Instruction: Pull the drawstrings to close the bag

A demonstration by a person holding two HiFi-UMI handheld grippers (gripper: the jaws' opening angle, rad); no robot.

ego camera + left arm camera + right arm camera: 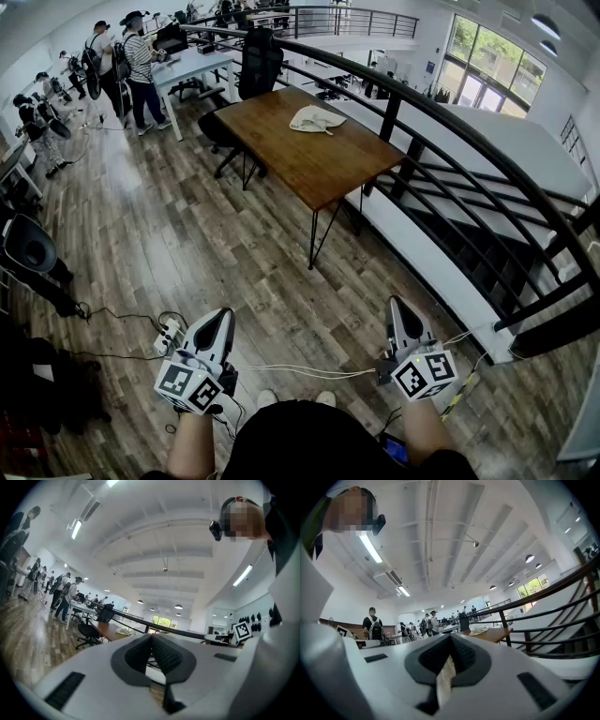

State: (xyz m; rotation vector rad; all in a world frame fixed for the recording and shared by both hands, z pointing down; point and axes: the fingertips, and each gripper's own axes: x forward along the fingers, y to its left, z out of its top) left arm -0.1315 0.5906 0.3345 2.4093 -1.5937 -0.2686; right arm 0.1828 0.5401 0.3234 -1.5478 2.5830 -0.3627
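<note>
Cream cloth drawstring bag (316,119) lies crumpled on the brown wooden rectangular surface (309,173) w/ thin black legs, toward its far end. Strings too small to make out from here. Both tools are well short of the surface's near corner, low over the plank floor by the person's body. L hand-held gripper (223,317): jaws together, nothing btw them. R hand-held gripper (395,305): same, pressed together & empty.

Task looks not started; step in hand = approach. To do it well, IMO:
- Walk up to the surface's near long side, square on to the bag, & open both jaws before reaching.
- Find the 2 string ends first; pinch string only, not cloth.
- Prob. one string per side; pull outward & level so the mouth cinches evenly.
- Bag looks light, so a lopsided pull could slide it toward the surface's railing-side edge.
</note>
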